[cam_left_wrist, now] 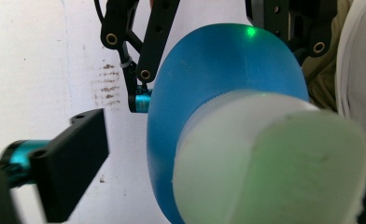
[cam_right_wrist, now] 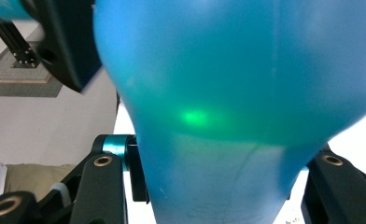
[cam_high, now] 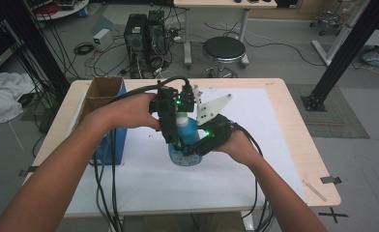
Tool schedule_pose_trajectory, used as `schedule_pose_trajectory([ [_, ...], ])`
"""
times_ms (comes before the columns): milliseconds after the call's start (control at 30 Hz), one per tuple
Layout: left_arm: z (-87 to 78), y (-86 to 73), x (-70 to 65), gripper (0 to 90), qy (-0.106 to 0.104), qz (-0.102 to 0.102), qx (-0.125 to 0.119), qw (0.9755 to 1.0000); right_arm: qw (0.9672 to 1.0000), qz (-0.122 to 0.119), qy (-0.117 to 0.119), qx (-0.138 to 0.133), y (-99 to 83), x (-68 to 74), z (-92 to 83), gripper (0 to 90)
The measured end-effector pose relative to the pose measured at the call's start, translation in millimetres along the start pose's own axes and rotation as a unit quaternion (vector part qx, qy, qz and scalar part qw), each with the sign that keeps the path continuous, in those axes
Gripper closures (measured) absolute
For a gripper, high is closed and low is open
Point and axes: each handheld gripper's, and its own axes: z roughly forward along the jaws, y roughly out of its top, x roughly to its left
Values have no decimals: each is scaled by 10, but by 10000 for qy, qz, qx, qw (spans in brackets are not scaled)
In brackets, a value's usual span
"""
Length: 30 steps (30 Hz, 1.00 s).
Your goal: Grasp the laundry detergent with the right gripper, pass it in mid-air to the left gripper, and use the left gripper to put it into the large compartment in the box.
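While R claw (cam_right_wrist: 209, 186) clamps blue bottle (cam_high: 185, 145), L claw (cam_high: 170, 118) open round its cap (cam_left_wrist: 270, 163).

Around my table

A cardboard box (cam_high: 102, 94) sits at my table's (cam_high: 294, 140) left edge on the white sheet (cam_high: 255, 145); beyond stand a black stool (cam_high: 224, 49), two computer towers (cam_high: 145, 33) and tangled floor cables (cam_high: 83, 48).

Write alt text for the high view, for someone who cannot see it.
Two bare forearms reach over a white-covered wooden table, each hand working a black tool around a translucent blue plastic bottle with a white cap. The right tool clamps the bottle's body; the left tool sits at its cap. An open cardboard box stands at the left.
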Motion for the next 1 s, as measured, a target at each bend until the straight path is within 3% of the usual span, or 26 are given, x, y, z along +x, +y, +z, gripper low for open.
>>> schedule_pose_trajectory([
  [233, 9, -9, 6, 75, -14, 53, -35, 10000, 10000, -6, -5, 32, -4, -4, 8, 456],
  [1000, 11, -10, -39, 298, -54, 348, -109, 9993, 10000, 25, -52, 67, 11, 21, 38, 456],
])
